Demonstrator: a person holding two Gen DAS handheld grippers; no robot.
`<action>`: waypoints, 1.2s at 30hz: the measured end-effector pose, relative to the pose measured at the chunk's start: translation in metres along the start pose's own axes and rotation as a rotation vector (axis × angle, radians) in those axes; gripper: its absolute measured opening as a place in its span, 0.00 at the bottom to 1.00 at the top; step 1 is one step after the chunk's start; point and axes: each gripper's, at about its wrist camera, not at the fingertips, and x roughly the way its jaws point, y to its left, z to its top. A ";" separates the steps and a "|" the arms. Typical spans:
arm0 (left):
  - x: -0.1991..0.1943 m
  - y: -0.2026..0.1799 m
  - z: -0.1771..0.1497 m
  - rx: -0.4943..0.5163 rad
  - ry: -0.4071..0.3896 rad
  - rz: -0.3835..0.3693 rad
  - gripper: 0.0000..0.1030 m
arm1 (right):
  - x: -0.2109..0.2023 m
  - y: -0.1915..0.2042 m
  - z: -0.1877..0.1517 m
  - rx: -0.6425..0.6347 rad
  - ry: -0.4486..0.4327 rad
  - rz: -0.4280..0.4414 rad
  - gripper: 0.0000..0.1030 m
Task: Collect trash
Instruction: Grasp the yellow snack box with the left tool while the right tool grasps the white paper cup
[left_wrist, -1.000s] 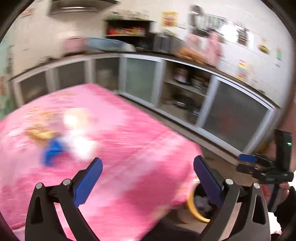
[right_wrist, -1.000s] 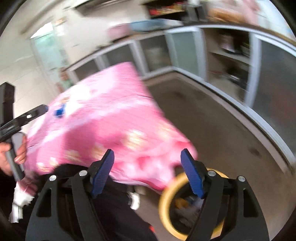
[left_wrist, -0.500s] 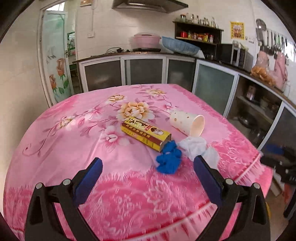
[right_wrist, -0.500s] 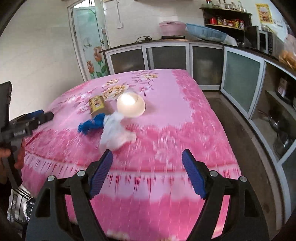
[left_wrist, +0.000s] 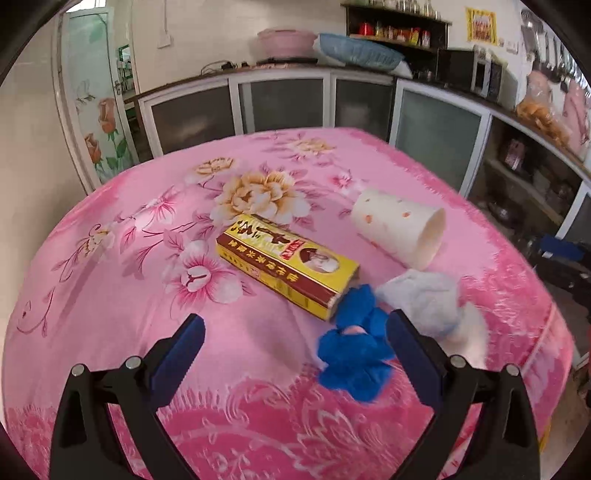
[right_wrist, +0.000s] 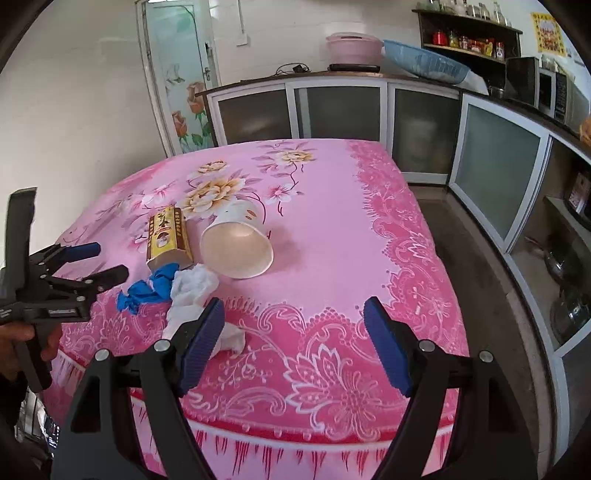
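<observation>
L claw (left_wrist: 293, 341) spread wide, nothing gripped, over desk (left_wrist: 110, 295) near edge. Left to right by that edge: yellow box (left_wrist: 286, 264), blue wad (left_wrist: 354, 350), white tissue (left_wrist: 424, 301), tipped paper cup (left_wrist: 400, 230). R claw (right_wrist: 293, 349) also released, empty.

The left gripper (left_wrist: 293, 339) is seen with its jaws spread wide above a surface (left_wrist: 110, 295) draped in pink floral cloth. A yellow and red box (left_wrist: 286, 264) is laid flat near the middle. A crumpled blue glove (left_wrist: 351, 350) is found touching its near end, with white tissue (left_wrist: 428, 302) just beside it. A paper cup (left_wrist: 399, 230) is tipped on its side beyond them.
</observation>
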 end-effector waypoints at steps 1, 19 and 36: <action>0.007 -0.001 0.004 0.011 0.013 0.010 0.92 | 0.004 0.001 0.003 -0.005 0.001 -0.001 0.71; 0.074 -0.006 0.029 0.040 0.164 0.097 0.92 | 0.106 0.022 0.046 -0.115 0.128 0.012 0.71; 0.046 0.066 0.031 -0.234 0.137 -0.008 0.08 | 0.095 0.046 0.063 -0.104 0.072 0.046 0.02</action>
